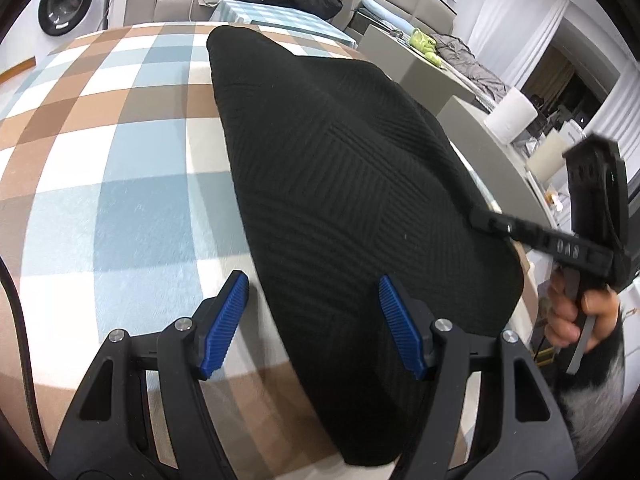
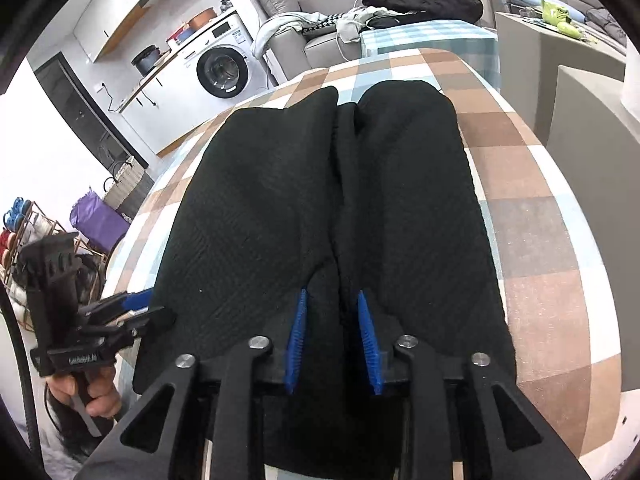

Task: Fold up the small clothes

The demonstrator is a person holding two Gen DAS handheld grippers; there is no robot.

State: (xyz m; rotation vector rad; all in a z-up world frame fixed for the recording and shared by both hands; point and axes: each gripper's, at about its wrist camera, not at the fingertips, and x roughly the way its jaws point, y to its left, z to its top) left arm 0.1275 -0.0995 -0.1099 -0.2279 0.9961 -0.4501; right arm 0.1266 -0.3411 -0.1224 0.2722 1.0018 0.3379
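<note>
Right gripper [image 2: 331,336] clenched on near hem of black shorts [image 2: 320,200]; legs run away lengthwise. Left gripper [image 1: 314,320] released, at left edge.

Black tool [image 1: 314,320], blue ribbed pads [image 1: 224,324], perhaps furry cuff [image 1: 600,372]

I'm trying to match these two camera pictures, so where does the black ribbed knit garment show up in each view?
Left wrist view: the black ribbed knit garment runs from top centre down to the bottom right, over the checked tablecloth.
Right wrist view: it fills the centre, its two lobes side by side.
Shared landmark: the white front-loading washing machine, upper left in both.
</note>
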